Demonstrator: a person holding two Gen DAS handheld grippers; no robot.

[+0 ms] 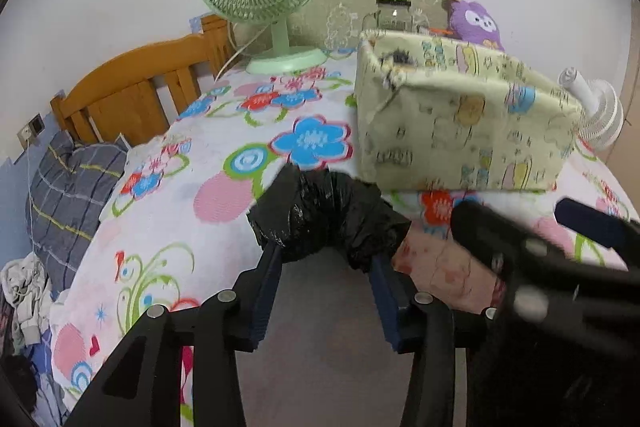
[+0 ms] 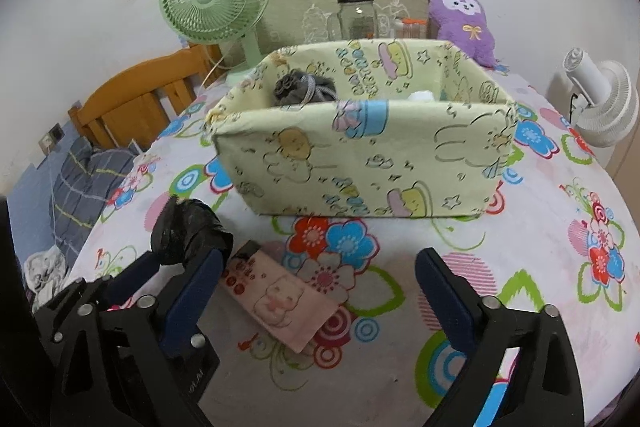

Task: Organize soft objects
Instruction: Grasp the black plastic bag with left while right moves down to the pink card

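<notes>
Bundle, black, crinkled plastic film (image 1: 328, 215), soft and rounded, sat between the blue pads of the left gripper (image 1: 326, 263), whose jaws stood partly closed with both pad tips pressed into its lower edge; it counted as held. From the right wrist view the same bundle (image 2: 188, 231) appeared at the table's near left edge, clamped from below.

Fabric box (image 2: 360, 131), pale yellow, printed with cartoon animals, rectangular, soft-walled and open-topped, lay ahead of and to the right of the held bundle, its long axis running across the view. It already contained a grey drawstring pouch (image 2: 302, 89) at its left end and a small white item (image 2: 422, 95) further right. The left hand was judged much the nearer to the bundle; the move into the box would go forward, up and over the near wall.

Towel, pink, flat, folded, bear print (image 2: 280, 299), lay on the floral tablecloth (image 2: 560, 247) just beside the bundle, its long axis diagonal, between the two grippers.

Right gripper (image 2: 316, 287) stood wide open and empty above the towel.

Purple plush toy (image 2: 460, 15), behind the box, upright against the wall.
</notes>
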